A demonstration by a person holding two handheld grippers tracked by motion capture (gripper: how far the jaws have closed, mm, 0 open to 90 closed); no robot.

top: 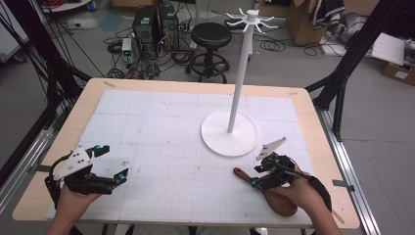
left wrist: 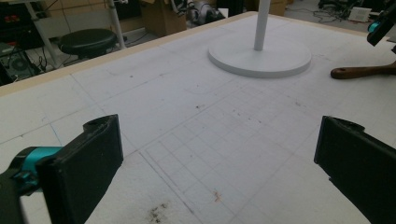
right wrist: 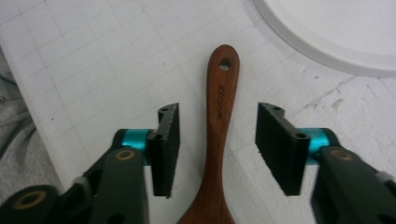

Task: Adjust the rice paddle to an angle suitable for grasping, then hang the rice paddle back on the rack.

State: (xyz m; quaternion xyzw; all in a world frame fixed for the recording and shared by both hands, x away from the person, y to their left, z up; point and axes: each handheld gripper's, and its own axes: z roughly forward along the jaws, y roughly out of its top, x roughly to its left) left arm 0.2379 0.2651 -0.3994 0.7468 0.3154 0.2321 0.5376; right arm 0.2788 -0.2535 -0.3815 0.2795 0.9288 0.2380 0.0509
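A brown wooden spoon lies on the white grid mat at the front right, its holed handle end pointing left toward the mat's middle. My right gripper hangs just above it. In the right gripper view that gripper is open, and its jaws straddle the spoon handle with a gap on each side. A tall white hook stand rises from a round base just beyond. My left gripper is held at the front left, open wide over bare mat.
The stand's round base lies close beyond the spoon's handle tip. In the left gripper view the base and the spoon handle sit far off to the right. A black stool, computers and cables stand on the floor behind the table.
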